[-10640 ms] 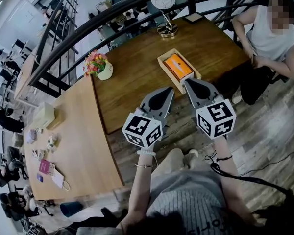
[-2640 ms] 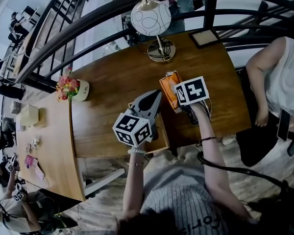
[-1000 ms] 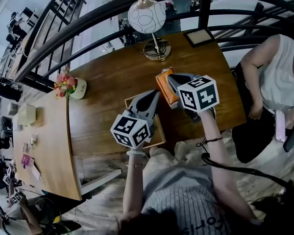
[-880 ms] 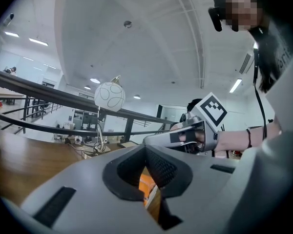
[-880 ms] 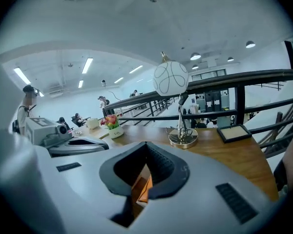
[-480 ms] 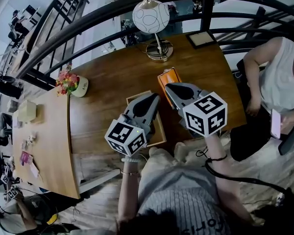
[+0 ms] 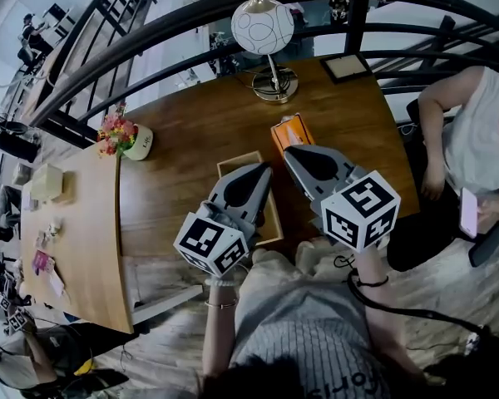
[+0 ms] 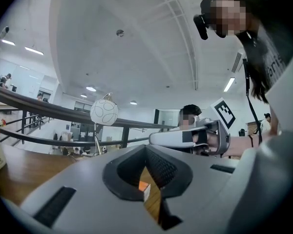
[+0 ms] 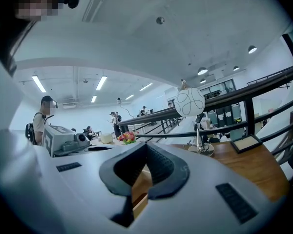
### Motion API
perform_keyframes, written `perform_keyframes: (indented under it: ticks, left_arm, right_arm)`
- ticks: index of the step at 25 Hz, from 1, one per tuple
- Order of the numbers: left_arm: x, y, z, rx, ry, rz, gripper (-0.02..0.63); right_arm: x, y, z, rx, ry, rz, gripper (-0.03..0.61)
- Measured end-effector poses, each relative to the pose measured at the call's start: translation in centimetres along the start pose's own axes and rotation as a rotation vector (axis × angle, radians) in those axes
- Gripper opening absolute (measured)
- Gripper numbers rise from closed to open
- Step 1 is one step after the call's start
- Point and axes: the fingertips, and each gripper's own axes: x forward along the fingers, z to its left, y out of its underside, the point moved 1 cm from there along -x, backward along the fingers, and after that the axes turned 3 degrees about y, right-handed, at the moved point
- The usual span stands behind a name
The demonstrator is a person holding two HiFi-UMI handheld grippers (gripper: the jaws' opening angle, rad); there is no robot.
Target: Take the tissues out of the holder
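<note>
Holder (image 7: 237, 159) sits at the near edge of the table (image 7: 191, 123), with the left gripper (image 7: 260, 173) over the holder's right side. Tissue pack (image 7: 293, 130) lies on the table just behind-right of the holder, outside it. Lamp (image 7: 264, 27) stands behind the holder, frame (image 7: 349, 66) further behind-right, flower pot (image 7: 126, 138) behind-left, second table (image 7: 75, 223) left, seated person (image 7: 474, 131) well right
</note>
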Motion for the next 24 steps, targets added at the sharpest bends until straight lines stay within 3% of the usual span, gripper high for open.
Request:
perform_keyframes:
  ticks: [24]
  left_arm:
    - [-0.55, 0.17, -0.02, 0.019, -0.01, 0.002, 0.008]
  right_arm:
    - [0.21, 0.7, 0.41, -0.067, -0.011, -0.014, 0.012]
